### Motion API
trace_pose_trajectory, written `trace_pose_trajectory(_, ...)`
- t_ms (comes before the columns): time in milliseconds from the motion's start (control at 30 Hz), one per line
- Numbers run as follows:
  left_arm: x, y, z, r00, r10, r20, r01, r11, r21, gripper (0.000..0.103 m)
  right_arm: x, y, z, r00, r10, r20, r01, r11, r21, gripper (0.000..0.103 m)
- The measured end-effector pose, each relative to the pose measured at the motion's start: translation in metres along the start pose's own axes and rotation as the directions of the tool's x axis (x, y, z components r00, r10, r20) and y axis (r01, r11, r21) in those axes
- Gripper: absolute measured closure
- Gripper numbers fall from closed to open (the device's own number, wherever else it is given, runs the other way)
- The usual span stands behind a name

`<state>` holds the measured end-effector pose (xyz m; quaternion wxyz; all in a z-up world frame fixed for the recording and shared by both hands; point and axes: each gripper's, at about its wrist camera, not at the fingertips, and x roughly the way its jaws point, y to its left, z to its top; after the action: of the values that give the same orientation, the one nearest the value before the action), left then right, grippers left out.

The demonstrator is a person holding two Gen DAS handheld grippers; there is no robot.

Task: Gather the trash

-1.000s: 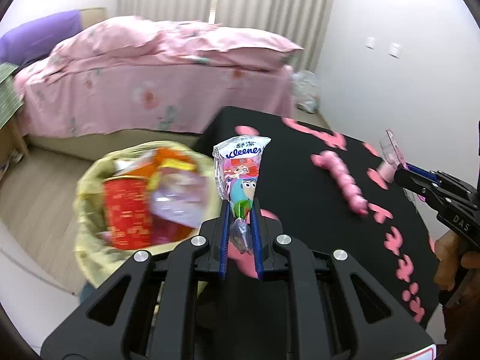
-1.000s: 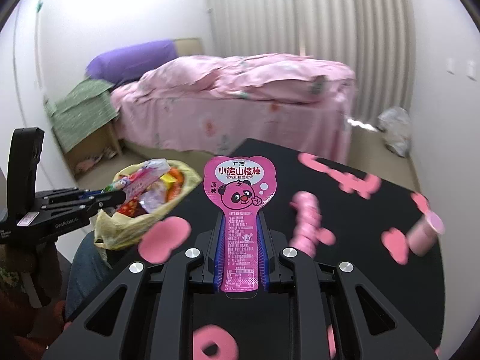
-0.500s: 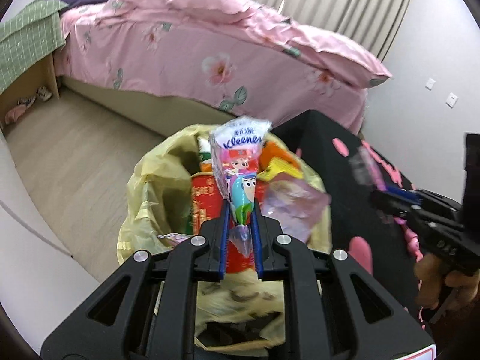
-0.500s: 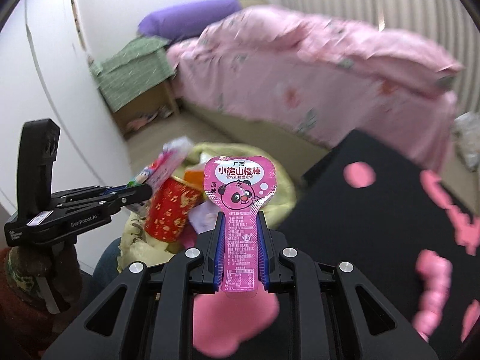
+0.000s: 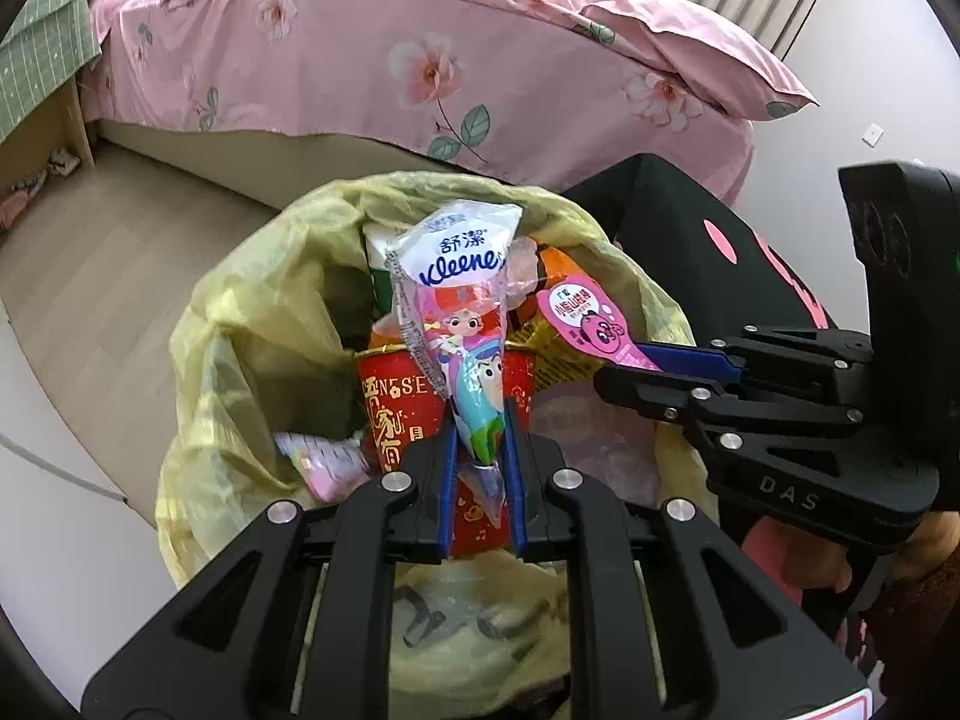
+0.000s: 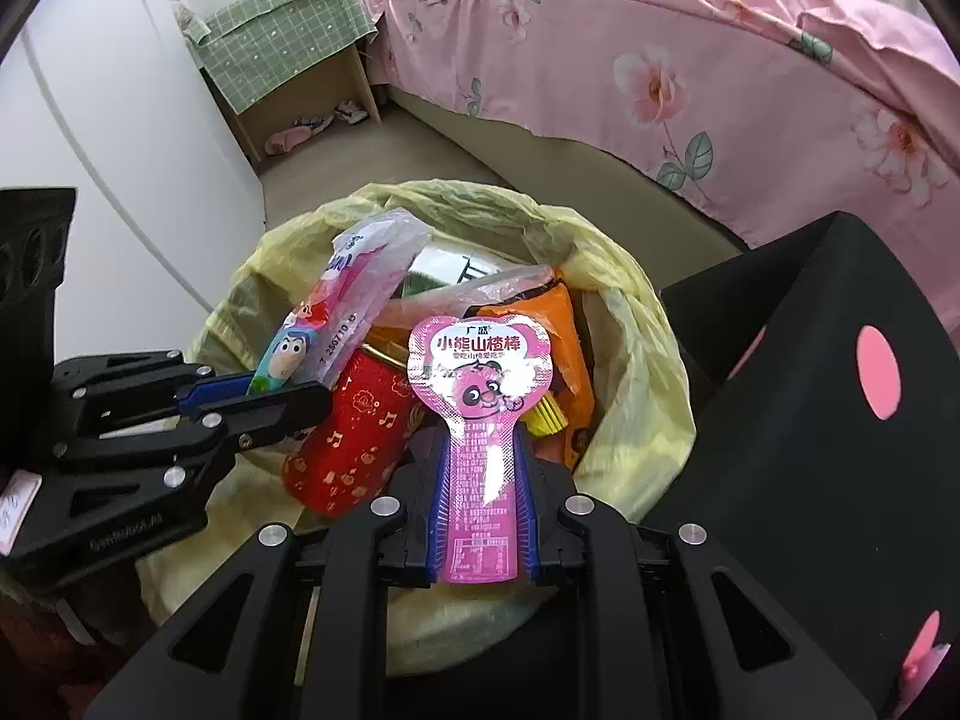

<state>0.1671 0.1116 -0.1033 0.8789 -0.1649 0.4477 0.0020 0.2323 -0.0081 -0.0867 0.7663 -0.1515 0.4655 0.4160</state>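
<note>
My left gripper (image 5: pixel 480 420) is shut on an empty Kleenex tissue wrapper (image 5: pixel 462 300) with cartoon figures, held over the yellow-lined trash bin (image 5: pixel 240 330). My right gripper (image 6: pixel 480 438) is shut on a pink panda snack wrapper (image 6: pixel 480 384), also above the bin (image 6: pixel 636 360). Each gripper shows in the other's view: the right gripper (image 5: pixel 630 360) comes in from the right with the pink wrapper (image 5: pixel 585 318), the left gripper (image 6: pixel 252 396) from the left with the tissue wrapper (image 6: pixel 354 294). Inside the bin lie a red cup (image 6: pixel 354 438) and an orange packet (image 6: pixel 558 324).
A black table (image 6: pixel 810 420) with pink shapes stands right of the bin. A bed with a pink floral cover (image 5: pixel 360 54) lies behind, across a strip of wooden floor (image 5: pixel 102 240). A green checked cloth covers a small wooden stand (image 6: pixel 288 42) at the left.
Both grippers have swung left from over the black table and sunk until they hang above the bin, each still holding its wrapper. They now stand close together.
</note>
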Motion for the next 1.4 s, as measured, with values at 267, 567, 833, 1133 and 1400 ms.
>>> trace_pose_trajectory(267, -0.022, 0.002, -0.009, 1.000, -0.026, -0.002, 0.026, 1.000, -0.008, 0.090, -0.027, 0.009, -0.019, 0.995, -0.030, 0.093, 0.031, 0.999, -0.017, 0.084)
trace_pose_trajectory(567, -0.044, 0.003, -0.002, 0.998, -0.034, 0.058, 0.035, 0.999, -0.020, 0.077, -0.039, 0.011, -0.019, 0.989, -0.031, 0.142, 0.029, 1.000, 0.011, 0.084)
trace_pose_trajectory(833, -0.065, 0.001, 0.007, 0.992, -0.064, 0.113, 0.070, 0.997, -0.044, 0.044, -0.062, 0.010, -0.021, 0.983, -0.066, 0.172, 0.057, 0.997, 0.052, 0.065)
trace_pose_trajectory(1133, -0.109, -0.050, -0.020, 0.984, -0.024, 0.175, 0.007, 0.995, 0.096, 0.025, -0.149, 0.018, -0.069, 0.939, -0.185, 0.290, 0.141, 0.976, 0.168, 0.055)
trace_pose_trajectory(1400, -0.157, -0.097, -0.063, 0.969, -0.046, 0.243, -0.005, 0.978, 0.207, 0.025, -0.215, 0.029, -0.151, 0.885, -0.350, 0.306, 0.235, 0.904, 0.357, 0.055)
